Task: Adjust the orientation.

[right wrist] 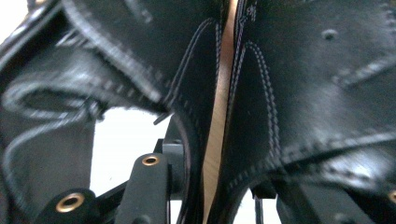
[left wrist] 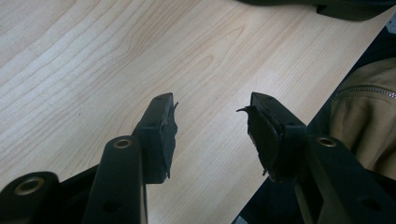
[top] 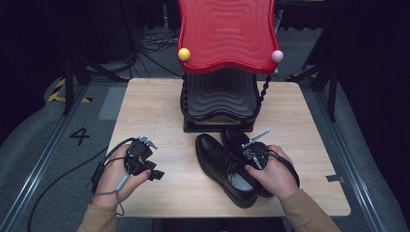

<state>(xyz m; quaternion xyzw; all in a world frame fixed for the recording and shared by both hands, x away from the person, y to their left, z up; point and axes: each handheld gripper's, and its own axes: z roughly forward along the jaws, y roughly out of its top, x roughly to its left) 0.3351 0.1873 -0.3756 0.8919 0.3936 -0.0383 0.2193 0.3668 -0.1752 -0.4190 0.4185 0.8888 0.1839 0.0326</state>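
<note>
Two black leather shoes stand side by side on the wooden table (top: 154, 111), the left shoe (top: 220, 164) nearer and the right shoe (top: 236, 137) partly under my right hand. My right gripper (top: 254, 154) reaches down into them. In the right gripper view its jaws (right wrist: 210, 186) sit one inside each shoe. The inner walls of the left shoe (right wrist: 93, 60) and the right shoe (right wrist: 327, 93) are squeezed nearly together between them. My left gripper (top: 157, 175) hovers low over bare table at the left, open and empty (left wrist: 210, 126).
A black shoe rack (top: 220, 96) with a red wavy top shelf (top: 225, 29) stands at the table's back, right behind the shoes. A yellow ball (top: 183, 54) and a pink ball (top: 276, 56) cap its posts. A tan sleeve (left wrist: 364, 116) lies near the table's front edge.
</note>
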